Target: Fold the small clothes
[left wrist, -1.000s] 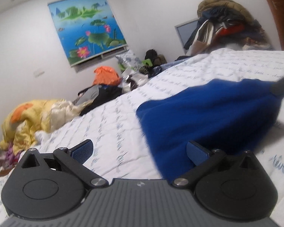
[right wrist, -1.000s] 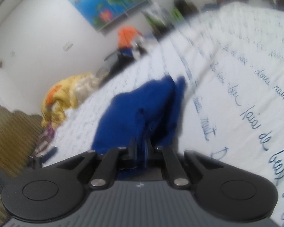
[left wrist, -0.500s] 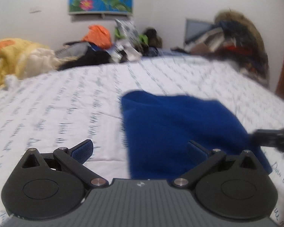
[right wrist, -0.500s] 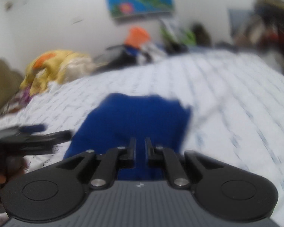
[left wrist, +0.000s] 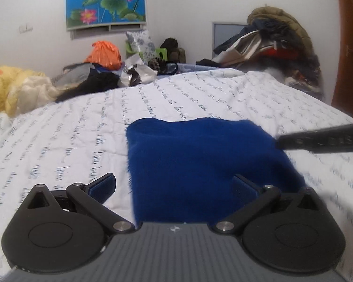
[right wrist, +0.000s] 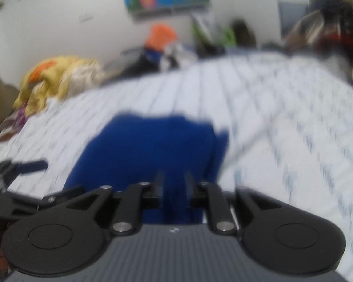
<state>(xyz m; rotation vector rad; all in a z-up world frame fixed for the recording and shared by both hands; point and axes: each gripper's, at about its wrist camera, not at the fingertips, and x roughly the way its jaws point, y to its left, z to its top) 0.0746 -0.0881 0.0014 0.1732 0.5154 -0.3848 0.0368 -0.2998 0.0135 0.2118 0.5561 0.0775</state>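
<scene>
Left wrist view: my left gripper [left wrist: 174, 186] is spread wide, nothing held. Blue garment [left wrist: 200, 164] lies folded flat on the bed sheet [left wrist: 58, 141], near edge btwn my pads. Right gripper [right wrist: 173, 185] has just been opening, jaws partway apart w/ blue cloth showing btwn them; pic's blurred, pads don't look to press it. Risk: fuzzy knit snags a pad as I pull away, dragging the fold open. Sheet's white w/ script print, soft; clothes piles [left wrist: 270, 44] behind, lotus blind [left wrist: 106, 0] on wall.
</scene>
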